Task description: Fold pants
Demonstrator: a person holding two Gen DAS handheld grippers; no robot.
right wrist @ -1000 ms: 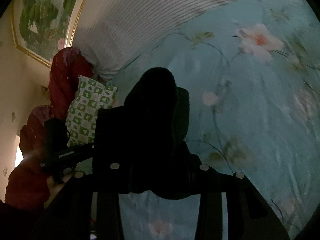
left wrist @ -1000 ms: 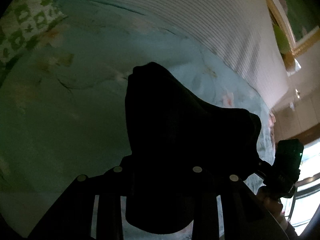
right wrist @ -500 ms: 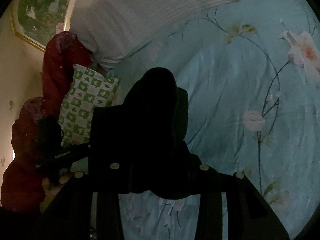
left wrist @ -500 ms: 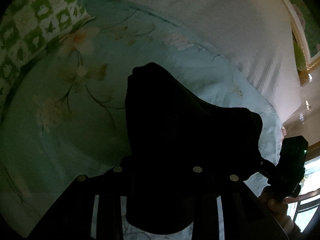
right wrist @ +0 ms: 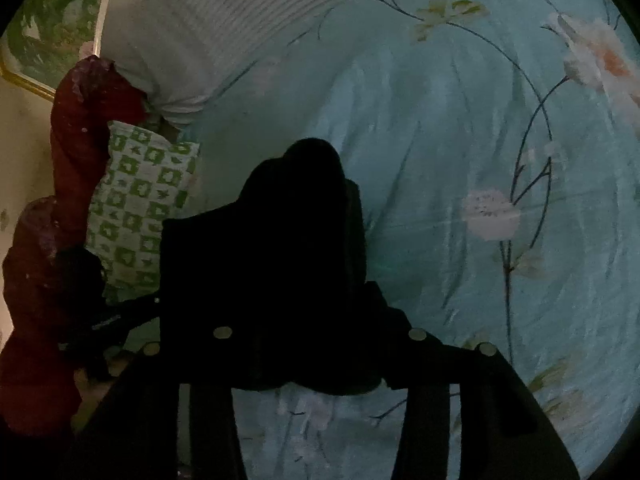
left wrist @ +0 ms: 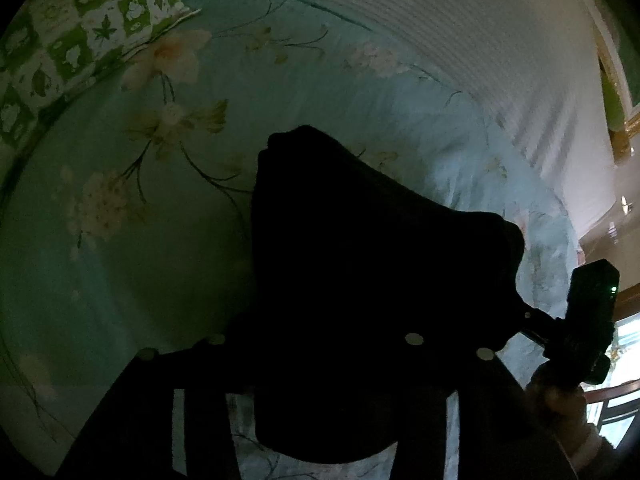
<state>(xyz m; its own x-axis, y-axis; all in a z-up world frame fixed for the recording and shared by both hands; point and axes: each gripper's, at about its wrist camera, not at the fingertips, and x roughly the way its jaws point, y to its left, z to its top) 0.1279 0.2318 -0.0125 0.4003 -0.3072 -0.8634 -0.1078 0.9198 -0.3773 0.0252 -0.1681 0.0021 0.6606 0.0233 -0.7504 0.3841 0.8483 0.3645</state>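
Black pants [left wrist: 360, 280] hang bunched between both grippers, lifted above the bed, w/ cloth draped over each set of fingers. In the left wrist view the left gripper [left wrist: 320, 360] is buried in the dark fabric; tips hidden, but the cloth sits in its grasp, so I read it as clamped on the pants. Same in the right wrist view: right gripper [right wrist: 316, 360] pinched on the pants [right wrist: 280, 272], a peak of fabric standing up ahead of it. The other gripper shows at each view's edge, so the two are near each other w/ cloth slung between.

Progress, as a judgement: early or mid. Can't tell if any fold is made yet, since the garment is one dark lump, no crease or leg line readable. Left to do: lay it flat on the bed, align legs, fold over, smooth.

Surface is a bedsheet [right wrist: 460, 140], pale teal w/ pink flowers and thin stems. Green-and-white checked pillow [right wrist: 136, 208] near the bed's head edge, a red padded thing [right wrist: 72, 152] beside it. Striped white bedding [left wrist: 460, 40] along the far edge. Gold-framed picture [right wrist: 52, 32] on the wall. Room is dim.
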